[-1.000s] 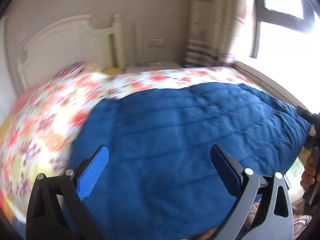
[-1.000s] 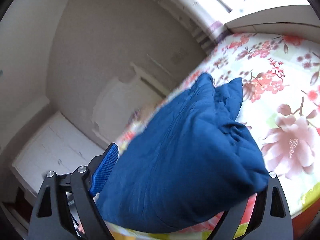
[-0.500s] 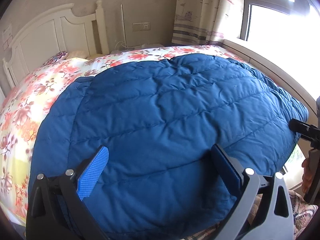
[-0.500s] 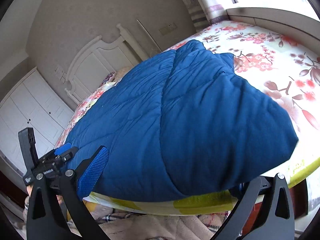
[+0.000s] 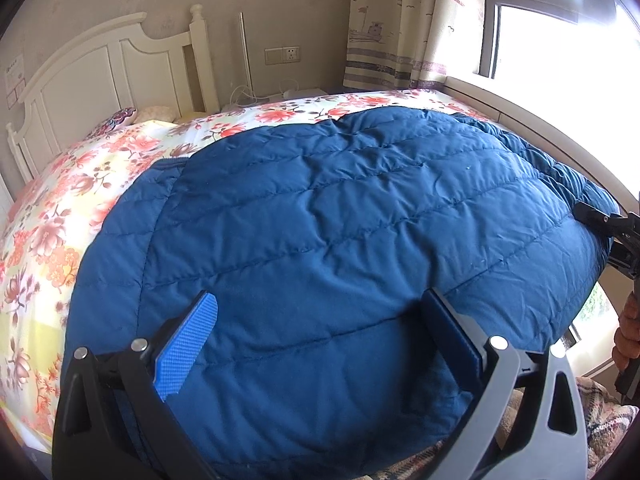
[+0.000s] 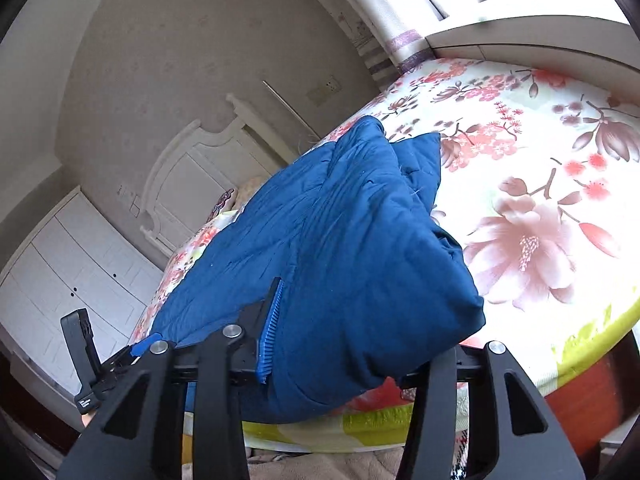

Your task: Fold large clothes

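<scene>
A large blue quilted down coat (image 5: 340,240) lies spread across the floral bed (image 5: 60,208). My left gripper (image 5: 320,340) is wide open at the coat's near hem, its blue pads on either side of the fabric without pinching it. In the right wrist view the coat (image 6: 340,240) bulges up at its right corner. My right gripper (image 6: 352,344) has closed in on that corner; its left pad (image 6: 270,332) presses the fabric, the right finger is hidden under it. The right gripper also shows at the coat's right edge in the left wrist view (image 5: 608,228).
A white headboard (image 5: 104,68) and pillows (image 5: 132,114) stand at the far end. A curtain (image 5: 396,20) and window sill (image 5: 520,120) run along the right. A white wardrobe (image 6: 68,264) stands left. A plaid rug (image 5: 600,420) lies by the bed's foot.
The coat has settled flat on the bed after being swung out. My right gripper's jaws have narrowed onto the coat's right corner. My left gripper stays open.
</scene>
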`<move>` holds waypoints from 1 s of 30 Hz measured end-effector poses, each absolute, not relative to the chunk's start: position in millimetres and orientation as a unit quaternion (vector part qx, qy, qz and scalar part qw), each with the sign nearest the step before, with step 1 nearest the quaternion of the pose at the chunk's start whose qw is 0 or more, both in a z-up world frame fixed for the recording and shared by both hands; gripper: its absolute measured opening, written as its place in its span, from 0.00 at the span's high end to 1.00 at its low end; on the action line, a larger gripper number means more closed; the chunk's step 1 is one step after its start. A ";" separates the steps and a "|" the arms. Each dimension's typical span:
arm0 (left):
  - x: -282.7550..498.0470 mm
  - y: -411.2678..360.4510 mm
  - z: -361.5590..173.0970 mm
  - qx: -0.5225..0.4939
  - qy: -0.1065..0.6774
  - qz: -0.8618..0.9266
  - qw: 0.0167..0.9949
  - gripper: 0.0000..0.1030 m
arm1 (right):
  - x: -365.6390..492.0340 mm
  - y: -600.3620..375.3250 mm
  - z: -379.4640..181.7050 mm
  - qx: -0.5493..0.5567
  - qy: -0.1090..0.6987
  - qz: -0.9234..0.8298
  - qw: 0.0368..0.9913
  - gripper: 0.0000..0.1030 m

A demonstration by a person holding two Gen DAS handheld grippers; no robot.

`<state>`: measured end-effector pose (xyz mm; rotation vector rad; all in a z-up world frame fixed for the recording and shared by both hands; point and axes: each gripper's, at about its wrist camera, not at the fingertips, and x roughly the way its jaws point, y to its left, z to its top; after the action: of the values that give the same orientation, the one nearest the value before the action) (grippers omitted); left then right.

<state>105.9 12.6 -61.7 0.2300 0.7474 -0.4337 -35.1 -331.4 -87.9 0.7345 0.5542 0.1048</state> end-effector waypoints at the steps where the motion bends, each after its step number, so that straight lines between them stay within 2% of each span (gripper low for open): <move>1: 105.3 10.0 -59.3 0.115 0.359 -0.212 0.902 0.02 | -34.5 -331.3 -87.1 0.352 0.271 0.051 0.894 0.53; 2: 105.1 6.8 -55.9 0.120 0.355 -0.215 0.902 0.02 | -28.6 -332.6 -85.2 0.347 0.279 0.051 0.894 0.51; 3: 106.0 1.6 -51.1 0.128 0.350 -0.214 0.903 0.02 | -23.3 -329.3 -82.6 0.347 0.284 0.050 0.892 0.43; 4: 107.7 -2.6 -47.8 0.133 0.348 -0.213 0.903 0.02 | -16.9 -329.1 -83.0 0.352 0.292 0.044 0.889 0.39; 5: 109.5 -6.3 -45.4 0.136 0.348 -0.215 0.902 0.02 | -11.2 -328.0 -83.4 0.354 0.294 0.043 0.887 0.39; 8: 108.4 -21.6 -42.0 0.155 0.349 -0.228 0.896 0.02 | -5.4 -320.2 -79.9 0.330 0.277 0.037 0.902 0.45; 10: 99.7 -31.8 -47.8 0.179 0.353 -0.240 0.886 0.02 | -7.7 -319.0 -73.2 0.324 0.260 0.035 0.909 0.54; 14: 86.9 -29.8 -67.5 0.179 0.362 -0.250 0.880 0.02 | -12.3 -306.8 -50.9 0.297 0.221 0.046 0.928 0.55; 17: 81.8 -17.6 -66.9 0.170 0.359 -0.272 0.876 0.02 | -11.7 -278.4 -15.0 0.232 0.179 0.065 0.954 0.55; 20: 78.4 15.7 -48.0 0.147 0.345 -0.264 0.888 0.03 | -2.5 -223.5 32.9 0.139 0.132 0.108 0.976 0.55; 24: 90.0 119.4 5.4 0.040 0.295 -0.176 0.938 0.03 | 15.9 -128.7 68.7 0.004 0.102 0.176 0.979 0.55; 27: 94.2 199.2 41.4 -0.042 0.258 -0.098 0.960 0.04 | 36.9 -38.1 64.8 -0.114 0.111 0.221 0.962 0.55; 30: 86.2 241.5 60.8 -0.073 0.233 -0.057 0.968 0.04 | 64.7 49.7 27.1 -0.228 0.172 0.259 0.923 0.55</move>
<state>86.2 241.5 60.8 -0.1471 0.4713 -0.1162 64.7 49.7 27.1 -0.4672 0.3524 0.5315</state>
